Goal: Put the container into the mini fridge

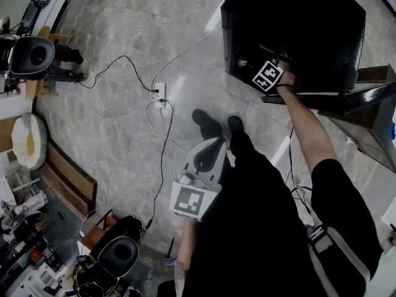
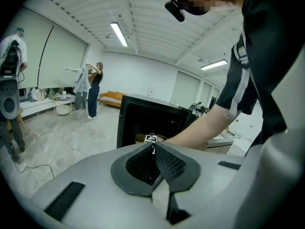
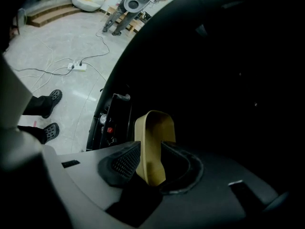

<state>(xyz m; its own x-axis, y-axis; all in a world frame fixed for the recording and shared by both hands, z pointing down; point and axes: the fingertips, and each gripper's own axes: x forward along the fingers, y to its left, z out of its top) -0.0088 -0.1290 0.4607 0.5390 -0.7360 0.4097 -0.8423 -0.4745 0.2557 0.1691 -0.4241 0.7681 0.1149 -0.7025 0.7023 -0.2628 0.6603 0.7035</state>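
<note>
Container: tan, thin-walled, standing on edge inside the dark mouth of the mini fridge, between the jaws of the right gripper.
Right gripper: reached into the fridge, jaws spread wide. The container wall stands in the gap, just beside the left-hand pad and clear of the other, so nothing is clamped.
Left gripper: jaws together on nothing, held low by the person's legs, well apart from the fridge and pointing toward its open front.
Direction of container from tool: straight ahead, in line with the right jaws and partly overlapped by them.
Long axis: the wall runs lengthwise along the jaw line, deeper into the fridge (whether its base rests flat on a shelf cannot be told, the interior being too dark).
Nearer hand: the right, by far. The left plays no part here.
Stage, as judged: placement looks essentially done and the grip let go.
Next move calls for: drawing the right gripper straight back along the container's length, with no sideways drift.
Risk: a slanted withdrawal could catch the wall on the near pad and tip or drag the container out.
</note>
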